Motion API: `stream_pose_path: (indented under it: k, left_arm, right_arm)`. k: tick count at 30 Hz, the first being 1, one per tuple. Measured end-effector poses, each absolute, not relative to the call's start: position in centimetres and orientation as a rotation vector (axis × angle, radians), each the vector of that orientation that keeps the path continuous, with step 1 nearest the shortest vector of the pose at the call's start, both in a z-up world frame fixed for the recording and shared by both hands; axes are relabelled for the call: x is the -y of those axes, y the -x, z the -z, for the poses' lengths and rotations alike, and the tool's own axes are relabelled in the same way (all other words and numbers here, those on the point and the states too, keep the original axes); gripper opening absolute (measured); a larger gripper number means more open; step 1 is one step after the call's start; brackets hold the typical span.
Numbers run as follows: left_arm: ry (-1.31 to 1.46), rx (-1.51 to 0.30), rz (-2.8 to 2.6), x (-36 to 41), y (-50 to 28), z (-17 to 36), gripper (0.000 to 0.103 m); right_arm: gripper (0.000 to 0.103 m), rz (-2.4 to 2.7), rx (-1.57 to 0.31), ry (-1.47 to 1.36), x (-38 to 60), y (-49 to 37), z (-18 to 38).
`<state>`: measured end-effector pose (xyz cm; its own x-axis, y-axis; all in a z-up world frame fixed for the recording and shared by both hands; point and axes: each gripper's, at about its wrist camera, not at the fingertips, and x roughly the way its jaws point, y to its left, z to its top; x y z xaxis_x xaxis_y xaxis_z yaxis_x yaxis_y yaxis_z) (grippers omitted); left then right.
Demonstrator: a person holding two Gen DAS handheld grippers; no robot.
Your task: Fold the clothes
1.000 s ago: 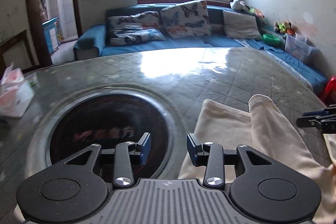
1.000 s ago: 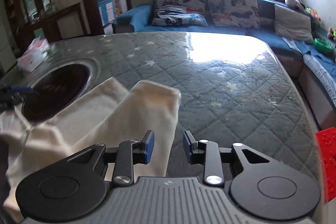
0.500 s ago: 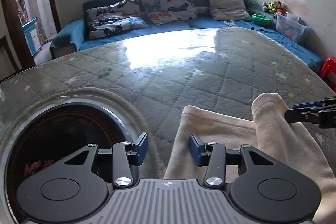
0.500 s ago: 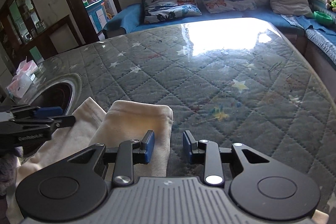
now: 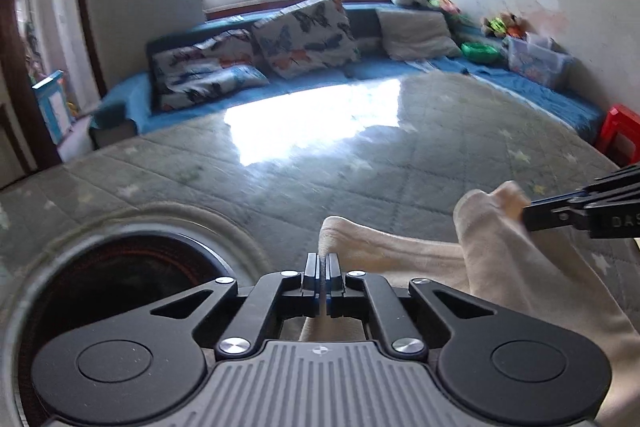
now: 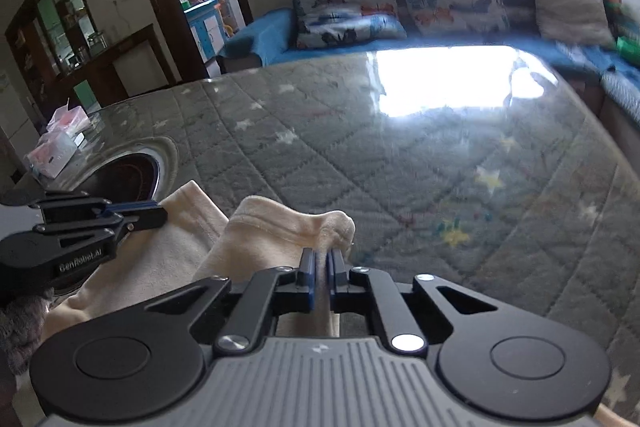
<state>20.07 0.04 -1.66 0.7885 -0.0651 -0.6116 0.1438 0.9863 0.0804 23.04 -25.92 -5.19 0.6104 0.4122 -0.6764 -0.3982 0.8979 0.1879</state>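
Now both clamped: left claw (image 5: pixel 322 277) and right claw (image 6: pixel 321 277) each pinching a cuff of cream trousers (image 6: pixel 276 227) near worktop (image 6: pixel 400 167) front edge. Fold barely begun, mostly left.

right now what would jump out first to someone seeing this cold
Probably the cream garment bunched at the near edge of the quilted table, with both grippers shut on it: the right gripper pinches one raised end, the left gripper the other. Next, the dark round inset in the table to the left of the cloth, and the window glare on the tabletop before the blue sofa.
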Motion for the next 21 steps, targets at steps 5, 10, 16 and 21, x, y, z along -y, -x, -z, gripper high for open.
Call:
stream_pose_path:
  k: [5,10,16,21]
  left_arm:
    - [-0.075,-0.609,-0.007,-3.3,-20.6,0.5,0.002]
    - [-0.014,-0.658,-0.078,-6.2,-22.3,1.1,0.003]
    - [0.021,-0.673,-0.066,-6.9,-21.3,0.9,0.006]
    - [0.004,-0.686,0.077,-4.9,-19.3,0.3,0.006]
  right_arm:
    - [0.005,-0.369,-0.696,0.018,26.6,-22.7,3.2]
    - [0.006,-0.321,-0.719,0.059,26.1,-23.7,4.0]
    - [0.009,-0.37,-0.722,0.082,25.3,-22.7,3.8]
    - [0.022,-0.494,-0.765,0.137,22.9,-20.8,4.3]
